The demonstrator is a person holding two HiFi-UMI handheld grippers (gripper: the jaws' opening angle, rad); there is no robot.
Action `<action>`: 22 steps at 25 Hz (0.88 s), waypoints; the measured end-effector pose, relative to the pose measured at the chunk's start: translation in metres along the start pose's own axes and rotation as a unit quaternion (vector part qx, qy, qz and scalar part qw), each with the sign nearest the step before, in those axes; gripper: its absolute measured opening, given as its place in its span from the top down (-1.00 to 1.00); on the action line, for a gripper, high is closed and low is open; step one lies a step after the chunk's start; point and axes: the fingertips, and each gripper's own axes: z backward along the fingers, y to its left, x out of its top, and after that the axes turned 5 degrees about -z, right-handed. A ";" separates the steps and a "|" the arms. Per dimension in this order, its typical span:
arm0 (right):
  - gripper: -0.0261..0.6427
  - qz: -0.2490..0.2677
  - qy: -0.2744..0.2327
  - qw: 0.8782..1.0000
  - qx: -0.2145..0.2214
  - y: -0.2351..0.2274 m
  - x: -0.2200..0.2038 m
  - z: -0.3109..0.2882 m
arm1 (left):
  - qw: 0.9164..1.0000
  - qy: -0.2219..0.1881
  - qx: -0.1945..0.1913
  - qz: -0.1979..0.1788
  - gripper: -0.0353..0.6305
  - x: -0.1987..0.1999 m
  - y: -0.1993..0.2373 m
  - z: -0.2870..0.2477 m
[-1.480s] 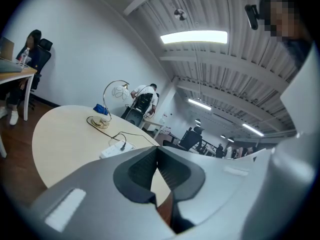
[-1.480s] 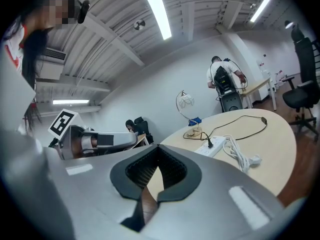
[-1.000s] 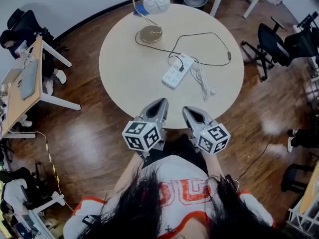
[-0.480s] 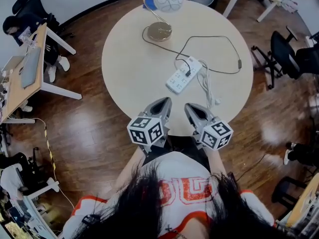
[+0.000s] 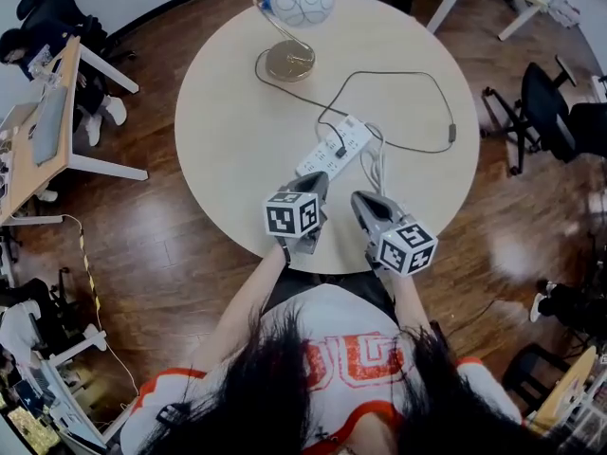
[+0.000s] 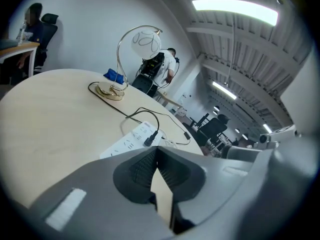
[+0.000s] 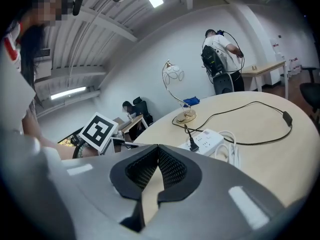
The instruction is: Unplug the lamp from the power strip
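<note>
A white power strip lies mid-table with the lamp's black plug in it. The black cord loops right, past an inline switch, and back to the lamp, which has a brass base and white globe at the table's far edge. My left gripper is shut and empty, its tip just short of the strip's near end. My right gripper hangs shut and empty over the table's near edge. The left gripper view shows the strip and plug beyond the shut left gripper. The right gripper faces the strip.
The strip's white cord lies coiled right of it. A small blue object sits by the lamp base. Desks stand at left and office chairs at right on the wood floor. A person stands beyond the table.
My left gripper has moved forward over the table toward the power strip. The right gripper has edged forward only slightly. Both stayed shut.
</note>
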 end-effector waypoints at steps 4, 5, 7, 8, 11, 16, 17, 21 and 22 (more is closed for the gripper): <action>0.81 0.012 0.017 1.000 -0.012 -0.025 0.005 -0.012 | 0.999 0.029 0.025 -0.011 0.89 0.002 0.012 -0.027; 0.81 0.022 0.023 0.999 -0.017 -0.031 0.008 -0.017 | 0.999 0.035 0.030 -0.012 0.89 0.002 0.014 -0.032; 0.81 0.046 0.035 0.998 -0.027 -0.043 0.012 -0.027 | 0.998 0.050 0.038 -0.015 0.89 0.001 0.018 -0.041; 0.81 0.057 0.041 0.997 -0.031 -0.048 0.014 -0.032 | 0.997 0.060 0.042 -0.017 0.89 -0.001 0.020 -0.045; 0.78 0.085 0.061 0.994 -0.036 -0.058 0.016 -0.048 | 0.994 0.090 0.062 -0.022 0.89 -0.013 0.027 -0.050; 0.66 0.135 0.100 0.985 -0.041 -0.070 0.014 -0.071 | 0.990 0.116 0.084 -0.005 0.89 -0.024 0.034 -0.052; 0.64 0.145 0.109 0.983 -0.040 -0.071 0.012 -0.075 | 0.989 0.118 0.086 -0.001 0.89 -0.025 0.035 -0.052; 0.63 0.180 0.140 0.973 -0.037 -0.075 0.004 -0.091 | 0.989 0.120 0.083 0.009 0.89 -0.025 0.035 -0.051; 0.63 0.185 0.144 0.971 -0.037 -0.075 0.004 -0.095 | 0.989 0.120 0.082 0.010 0.89 -0.024 0.034 -0.051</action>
